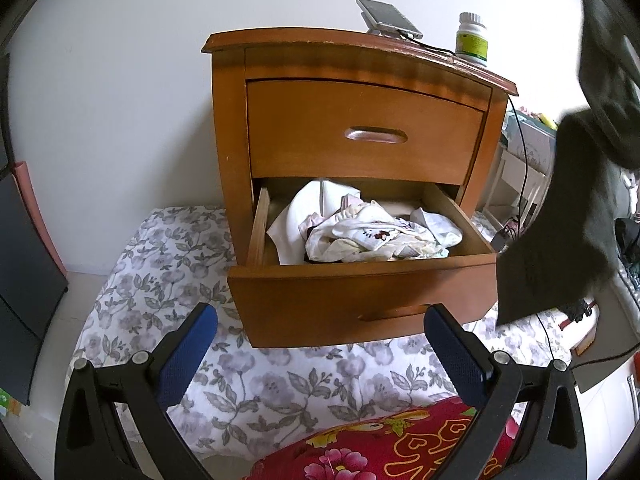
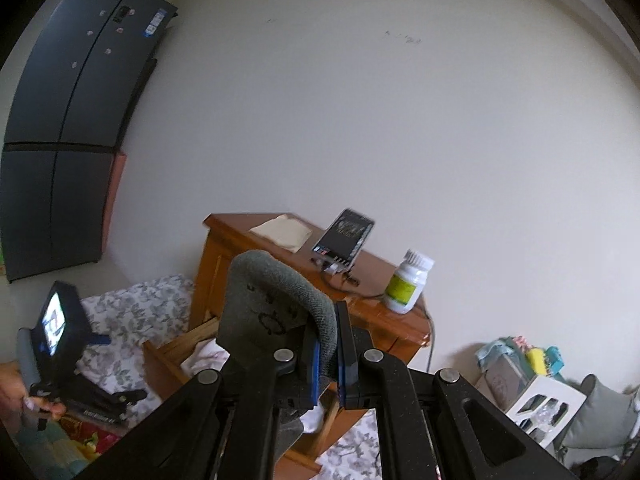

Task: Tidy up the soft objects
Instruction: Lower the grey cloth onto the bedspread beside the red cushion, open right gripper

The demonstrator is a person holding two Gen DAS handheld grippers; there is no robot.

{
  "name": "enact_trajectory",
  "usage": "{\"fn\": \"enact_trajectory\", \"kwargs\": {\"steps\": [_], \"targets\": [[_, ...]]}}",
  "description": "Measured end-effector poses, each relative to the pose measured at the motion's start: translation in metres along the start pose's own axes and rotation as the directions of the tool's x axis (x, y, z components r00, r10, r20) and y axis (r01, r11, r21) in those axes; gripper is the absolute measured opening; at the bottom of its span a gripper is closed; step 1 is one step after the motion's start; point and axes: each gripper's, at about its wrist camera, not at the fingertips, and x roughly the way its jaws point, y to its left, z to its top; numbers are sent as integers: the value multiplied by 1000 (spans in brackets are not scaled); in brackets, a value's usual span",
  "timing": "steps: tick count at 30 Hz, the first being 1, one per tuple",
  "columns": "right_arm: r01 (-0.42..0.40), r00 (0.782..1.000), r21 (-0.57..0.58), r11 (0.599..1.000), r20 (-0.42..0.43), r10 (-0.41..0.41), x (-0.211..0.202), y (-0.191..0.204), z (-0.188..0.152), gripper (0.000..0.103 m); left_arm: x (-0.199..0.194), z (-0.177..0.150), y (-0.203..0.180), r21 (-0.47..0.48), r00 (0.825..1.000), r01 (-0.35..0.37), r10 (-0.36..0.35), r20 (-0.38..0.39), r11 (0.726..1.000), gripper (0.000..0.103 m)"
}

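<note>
Your right tongs (image 2: pixel 329 364) are clenched on a dark grey sock (image 2: pixel 280 296). The blue pads pinch a fold of it, and the cloth loops up over the jaws and hangs down past them. From the left wrist view that same sock (image 1: pixel 560 232) dangles at the right edge of the picture, with its long axis running top to bottom. Its lower end hangs just beside the right front corner of the open bottom drawer (image 1: pixel 360 304), outside it rather than over it.

That is the relation to mind. The drawer's opening lies to the left of the hanging sock and below your grip, so I judge the sock has to travel sideways over the front board before it can go in. Because it hangs lengthwise, the loose end would reach the pile of pale clothes (image 1: pixel 368 232) first.

Your left tongs (image 1: pixel 320 344) are released, with the pads wide apart and nothing between them. They point at the drawer front from above the flowered bedsheet (image 1: pixel 168 264). They are the nearer pair to the drawer, but they carry nothing.

The nightstand (image 1: pixel 304 48) has its upper drawer closed. A phone (image 2: pixel 344 240) and a pill bottle (image 2: pixel 408 284) stand on top, well clear of the sock.
</note>
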Motion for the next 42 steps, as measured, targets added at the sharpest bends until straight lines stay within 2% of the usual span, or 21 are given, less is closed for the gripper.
{"fn": "enact_trajectory", "kwargs": {"steps": [4,9,15,18,22,28,42], "targets": [[-53,997,-13,999,-55,52,6,14,-16,6,2,-1,0,-1,1000,-3,3,-13,1000,103],[-123,984,-2,992,-132,121,25,31,-39,6,5,-3,-1,3,1000,-5,5,-25,1000,103],[-185,945,41,982,-267,189,64,57,-80,6,8,-4,0,0,999,-11,11,-42,1000,103],[-201,915,70,977,-342,213,88,69,-105,6,11,-5,2,-1,999,-14,14,-52,1000,103],[-218,855,116,969,-456,247,127,86,-146,6,15,-8,3,-3,998,-18,18,-68,1000,103],[-205,771,196,959,-572,281,165,101,-192,6,22,-12,3,-3,995,-23,23,-98,1000,103],[-217,657,292,932,-662,360,202,127,-236,8,42,-22,-3,18,984,-7,10,-176,1000,103]]}}
